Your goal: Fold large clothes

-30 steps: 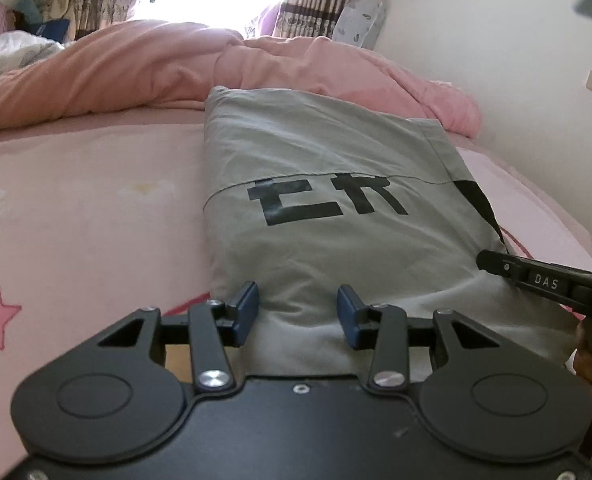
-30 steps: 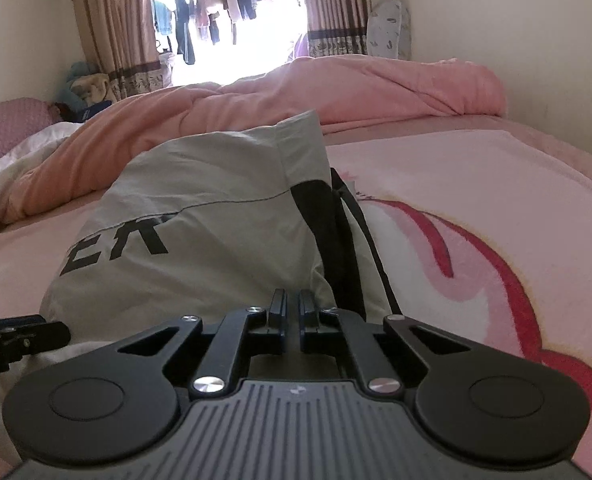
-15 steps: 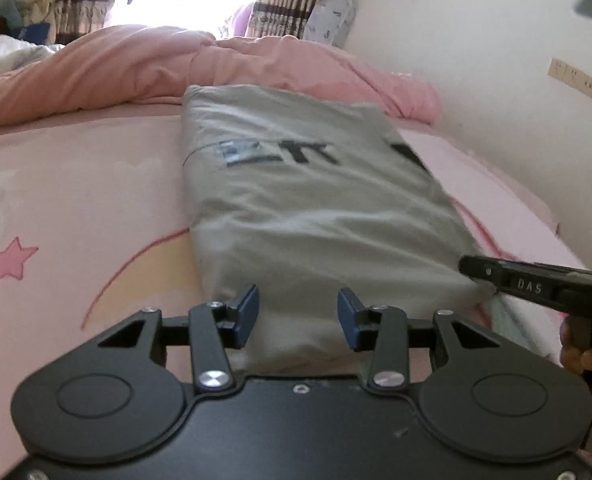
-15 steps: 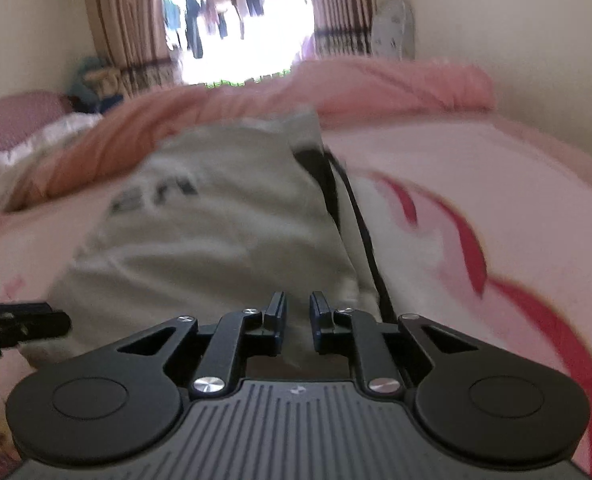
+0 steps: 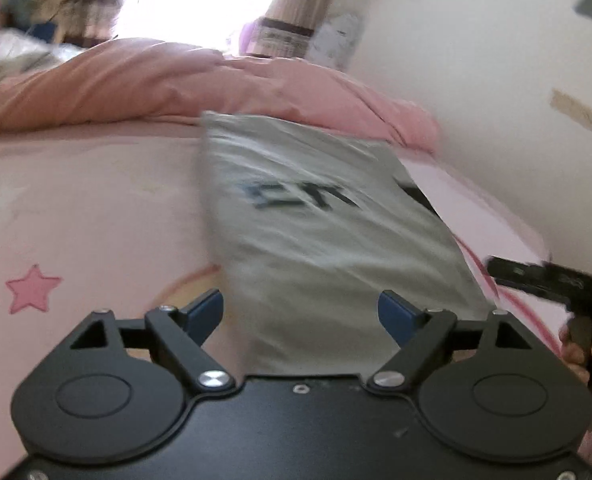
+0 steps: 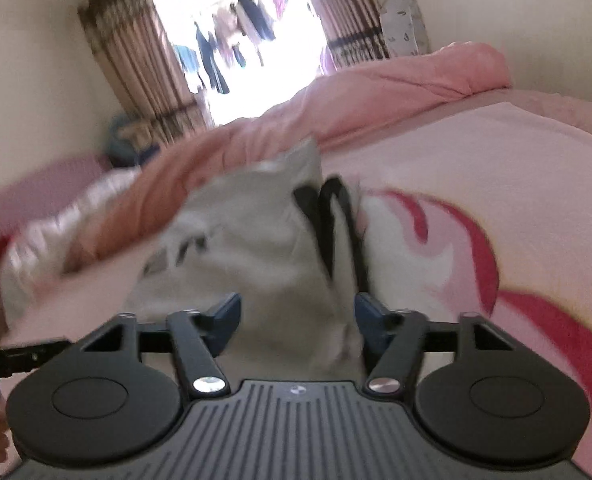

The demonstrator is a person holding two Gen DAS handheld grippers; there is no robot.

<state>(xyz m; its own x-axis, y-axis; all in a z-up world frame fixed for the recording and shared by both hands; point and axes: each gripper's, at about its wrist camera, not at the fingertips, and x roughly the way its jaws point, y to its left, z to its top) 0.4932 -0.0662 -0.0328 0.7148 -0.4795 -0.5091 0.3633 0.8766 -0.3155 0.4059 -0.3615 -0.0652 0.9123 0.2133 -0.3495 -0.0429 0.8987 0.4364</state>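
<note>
A grey garment with black lettering lies folded into a long rectangle on the pink bed sheet. It also shows in the right wrist view, blurred, with black trim at its right edge. My left gripper is open wide just above the garment's near edge and holds nothing. My right gripper is open over the garment's near right corner and holds nothing. The right gripper's body shows at the right in the left wrist view.
A rumpled pink duvet lies across the bed behind the garment. A white wall runs close along the bed's right side. A curtained window with hanging clothes is at the back. The sheet has a pink star.
Both grippers opened wider: the right went from shut on the garment edge to open, letting it go. The garment dropped flat on the bed. Both cameras are moving and tilted.
</note>
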